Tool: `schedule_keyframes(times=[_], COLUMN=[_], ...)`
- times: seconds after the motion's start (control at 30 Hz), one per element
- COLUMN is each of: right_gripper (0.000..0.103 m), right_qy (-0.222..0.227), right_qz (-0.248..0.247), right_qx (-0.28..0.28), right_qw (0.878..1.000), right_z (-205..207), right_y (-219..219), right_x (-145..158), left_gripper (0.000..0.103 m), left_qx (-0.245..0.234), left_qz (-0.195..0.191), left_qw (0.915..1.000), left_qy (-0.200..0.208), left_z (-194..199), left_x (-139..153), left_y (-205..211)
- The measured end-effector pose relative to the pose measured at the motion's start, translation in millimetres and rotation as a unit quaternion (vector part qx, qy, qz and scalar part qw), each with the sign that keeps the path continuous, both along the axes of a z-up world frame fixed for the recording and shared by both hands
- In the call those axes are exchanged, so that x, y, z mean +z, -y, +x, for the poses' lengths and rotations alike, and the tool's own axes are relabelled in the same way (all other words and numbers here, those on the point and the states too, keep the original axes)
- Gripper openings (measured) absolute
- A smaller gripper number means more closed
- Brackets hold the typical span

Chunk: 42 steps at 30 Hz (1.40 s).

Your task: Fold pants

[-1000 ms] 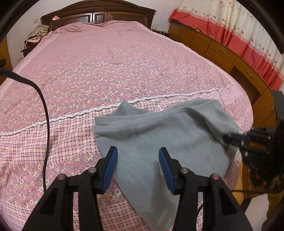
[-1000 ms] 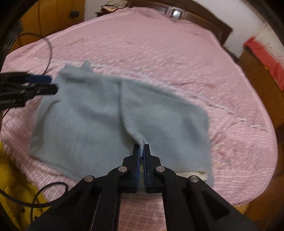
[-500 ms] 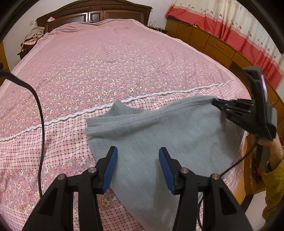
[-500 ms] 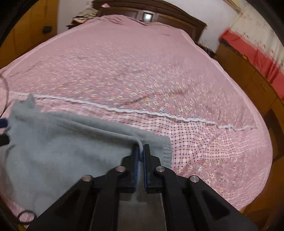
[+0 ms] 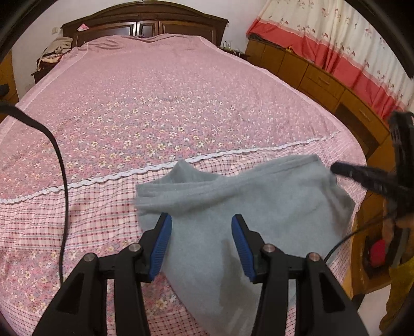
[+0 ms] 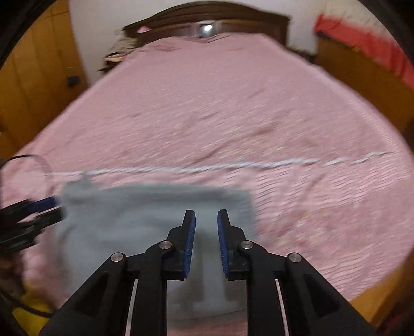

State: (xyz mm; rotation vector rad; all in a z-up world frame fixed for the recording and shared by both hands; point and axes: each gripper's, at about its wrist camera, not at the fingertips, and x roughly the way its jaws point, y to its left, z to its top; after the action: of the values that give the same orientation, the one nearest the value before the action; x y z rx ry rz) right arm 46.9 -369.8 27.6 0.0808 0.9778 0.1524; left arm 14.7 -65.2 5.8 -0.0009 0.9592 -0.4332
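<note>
The grey pants [image 5: 248, 201] lie folded over on the near checked strip of the pink bed [image 5: 155, 103]. My left gripper [image 5: 201, 237] is open and empty, its blue pads just above the pants' near left part. My right gripper [image 6: 206, 232] is open and empty over the pants [image 6: 134, 219] near their right edge; this view is motion-blurred. In the left wrist view the right gripper [image 5: 336, 168] sits at the pants' far right corner. The left gripper [image 6: 51, 206] shows at the pants' left edge in the right wrist view.
A black cable [image 5: 60, 165] runs across the bed's left side. Wooden drawers [image 5: 323, 82] and red-and-cream curtains [image 5: 349, 44] line the right wall. A dark wooden headboard [image 5: 145, 23] stands at the far end. Clothes [image 5: 54, 49] are piled at the far left.
My right gripper has opened and let go of the pants fold it was pinching; the cloth has dropped flat. The left gripper has stayed open, nearly still.
</note>
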Motion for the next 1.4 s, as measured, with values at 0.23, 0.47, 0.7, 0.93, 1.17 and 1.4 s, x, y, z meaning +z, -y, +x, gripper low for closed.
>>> schedule_keyframes(times=[0.23,0.47,0.7,0.93,1.17,1.4], right_gripper=[0.019,0.013,0.014,0.023,0.029,0.029], right_qy=[-0.027,-0.022,-0.016,0.005,-0.020,-0.012], right_qz=[-0.016,-0.036,-0.035,-0.002,-0.025,-0.064], right_qx=[0.019,-0.020,-0.038,-0.032,-0.030,-0.060], right_qw=[0.999,0.999,0.999,0.999,0.999,0.996], right_z=[22.8,49.7,28.7,-31.3,-54.8,-79.1], right_y=[-25.5,-16.8,-4.2,-7.1,-19.4,-9.7], right_x=[-34.8,-56.8,-35.4,-4.0,-33.4,-47.9], left_gripper=[0.051,0.051,0.050,0.050,0.050,0.051], left_qx=[-0.018,-0.005,0.003,-0.032,-0.035,-0.054], left_qz=[0.023,0.043,0.023,-0.014,0.042,0.111], left_qw=[0.9996,0.9987,0.9995,0.9993,0.9981,0.9919], left_qy=[0.006,0.028,0.021,0.012,-0.028,-0.032], left_z=[27.1,48.3,34.5,-16.4,-48.6,-83.6], left_x=[-22.2,-37.4,-15.6,4.9,-30.1,-50.6], left_y=[21.6,25.7,5.1,1.2,8.9,0.3])
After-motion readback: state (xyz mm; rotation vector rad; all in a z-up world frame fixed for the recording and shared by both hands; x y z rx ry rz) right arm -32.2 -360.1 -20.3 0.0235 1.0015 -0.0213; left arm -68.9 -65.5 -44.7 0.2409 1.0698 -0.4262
